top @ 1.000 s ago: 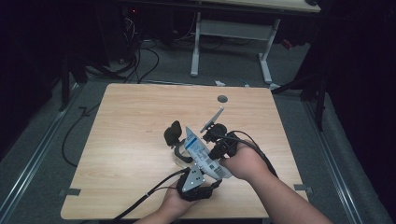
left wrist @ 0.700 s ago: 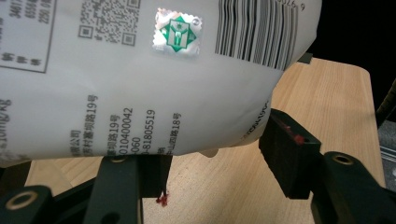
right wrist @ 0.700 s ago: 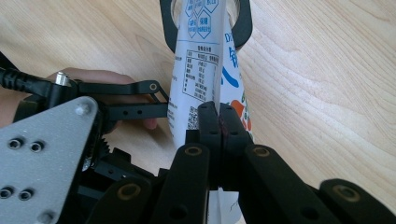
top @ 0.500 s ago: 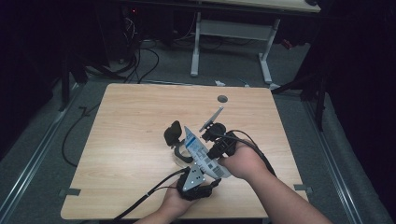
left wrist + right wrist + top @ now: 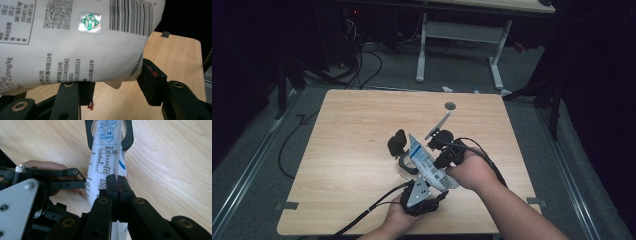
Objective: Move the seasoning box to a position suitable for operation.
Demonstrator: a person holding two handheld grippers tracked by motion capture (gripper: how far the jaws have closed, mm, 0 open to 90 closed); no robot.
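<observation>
**Pouch pinched by the right claw, loose between the left claw's jaws**

From above, both hands meet at the near edge of the worktop (image 5: pixel 352 150). The left claw (image 5: pixel 404 150) points away from the person, with a white printed pouch (image 5: pixel 427 165) lying slantwise across it; the right claw (image 5: pixel 443 159) comes in from the right, its hand (image 5: pixel 472 172) curled round the body.

The left gripper view adds what the high view hides: the pouch (image 5: pixel 75 42) sags between the jaws with its barcode side facing the camera. The left claw (image 5: pixel 117 85) has just been closing, yet its right pad (image 5: pixel 151 83) stands just beside the pouch's edge, not pressing.

The right gripper view shows the right claw (image 5: pixel 117 187) clamped together on the pouch's (image 5: pixel 106 157) edge. Beyond it, the pouch runs through the left claw's black jaws, above bare wood.
</observation>
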